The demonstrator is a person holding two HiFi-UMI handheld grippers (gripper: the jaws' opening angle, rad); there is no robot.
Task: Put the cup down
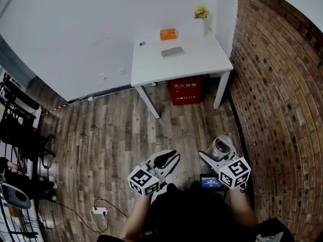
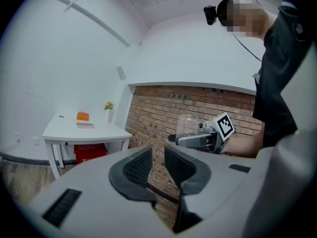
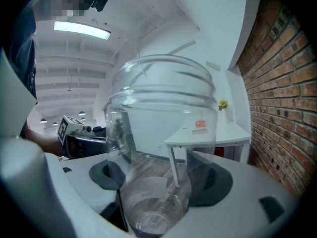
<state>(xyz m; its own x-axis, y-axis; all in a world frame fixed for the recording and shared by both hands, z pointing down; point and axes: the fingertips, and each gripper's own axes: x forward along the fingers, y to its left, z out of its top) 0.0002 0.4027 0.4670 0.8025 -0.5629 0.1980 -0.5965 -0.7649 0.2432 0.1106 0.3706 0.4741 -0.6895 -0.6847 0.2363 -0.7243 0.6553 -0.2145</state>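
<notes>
A clear plastic cup is held upright between the jaws of my right gripper, low over the wooden floor, close to my body. In the right gripper view the cup fills the middle, its base down between the pads, and my right gripper is shut on it. My left gripper hangs beside it to the left, shut to a narrow slit with nothing between its jaws. From the left gripper view the cup shows to the right, in front of the brick wall.
Ahead stands a white table against the wall with an orange box, a flat grey item and a small flower vase. A red box sits under it. A brick wall runs along the right; a black rack and a power strip are at the left.
</notes>
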